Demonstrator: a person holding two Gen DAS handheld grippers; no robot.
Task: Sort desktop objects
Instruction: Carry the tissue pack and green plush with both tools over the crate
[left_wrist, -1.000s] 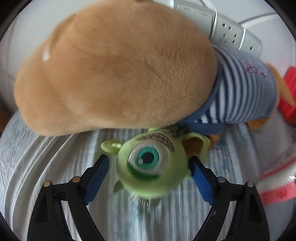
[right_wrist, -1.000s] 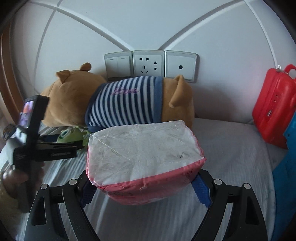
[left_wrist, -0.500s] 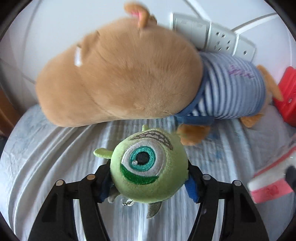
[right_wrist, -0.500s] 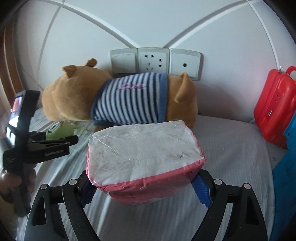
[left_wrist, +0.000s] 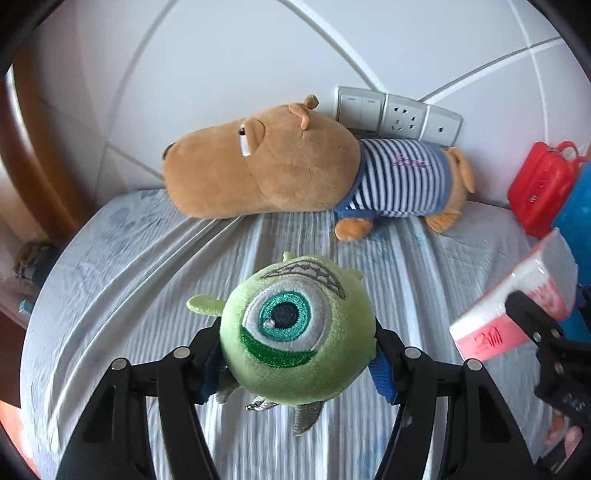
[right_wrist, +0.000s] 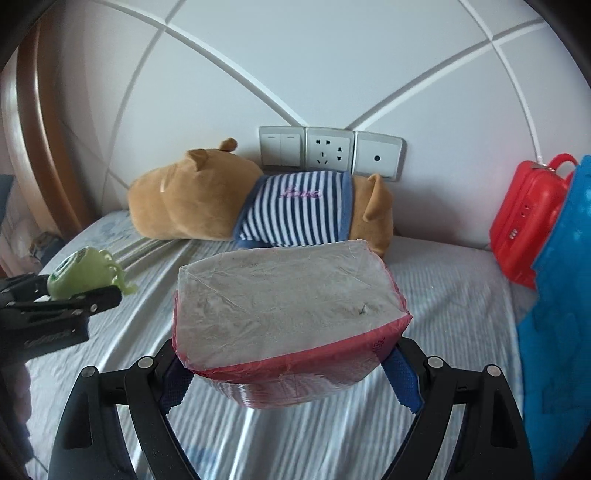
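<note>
Above the bed: both grippers loaded.
Left gripper clamps the green toy; right gripper clamps the tissue pack. Neither is set down; the destination is unseen.

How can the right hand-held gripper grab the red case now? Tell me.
Probably not as it stands: the right hand-held gripper is shut on the tissue pack. The red case stands unobstructed by the wall; set the pack down first.

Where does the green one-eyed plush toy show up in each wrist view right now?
Left wrist view: the green plush toy fills the lower centre, clamped in the left hand-held gripper.
Right wrist view: it sits at the left edge, seen side-on, in the same gripper.
Shared landmark: the brown plush animal in a striped shirt, lying under the wall sockets.
</note>
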